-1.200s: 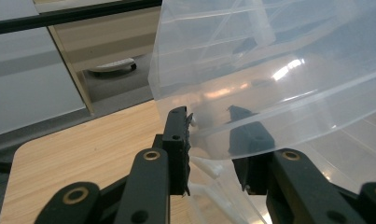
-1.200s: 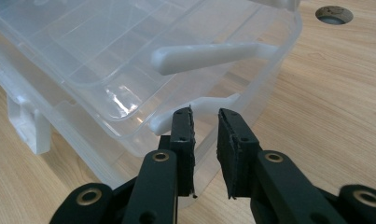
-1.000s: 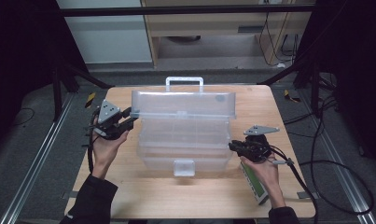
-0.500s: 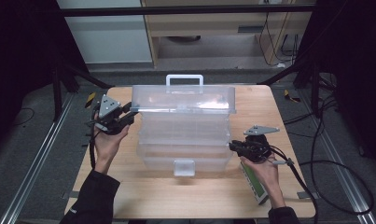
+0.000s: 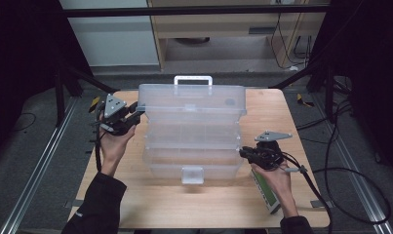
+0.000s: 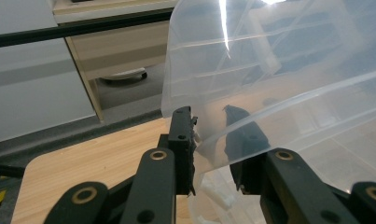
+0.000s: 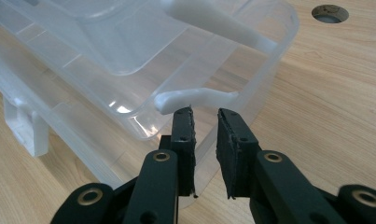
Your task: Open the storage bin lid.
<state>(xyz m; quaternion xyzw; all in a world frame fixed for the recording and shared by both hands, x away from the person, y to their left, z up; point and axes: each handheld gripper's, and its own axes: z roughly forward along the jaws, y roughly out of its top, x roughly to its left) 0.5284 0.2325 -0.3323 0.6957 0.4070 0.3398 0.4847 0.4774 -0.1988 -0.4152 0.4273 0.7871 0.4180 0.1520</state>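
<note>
Wooden surface (image 5: 150, 204), clear plastic box (image 5: 194, 146) at its middle, lid (image 5: 191, 100) raised. My left gripper (image 6: 209, 135) jaws have just been closing on the lid's edge. My right gripper (image 7: 205, 122) jaws stand slightly apart, empty, at the box's right rim.

In the left gripper view, the clear lid (image 6: 279, 70) runs off the top and right edges, and one black jaw shows only dimly through its plastic. In the right gripper view, the clear box (image 7: 129, 70) is cut off at the top and left edges. In the high view, lower right, a green-and-white object (image 5: 265, 194) lies partly hidden under the right hand (image 5: 277, 175), too small to identify.
</note>
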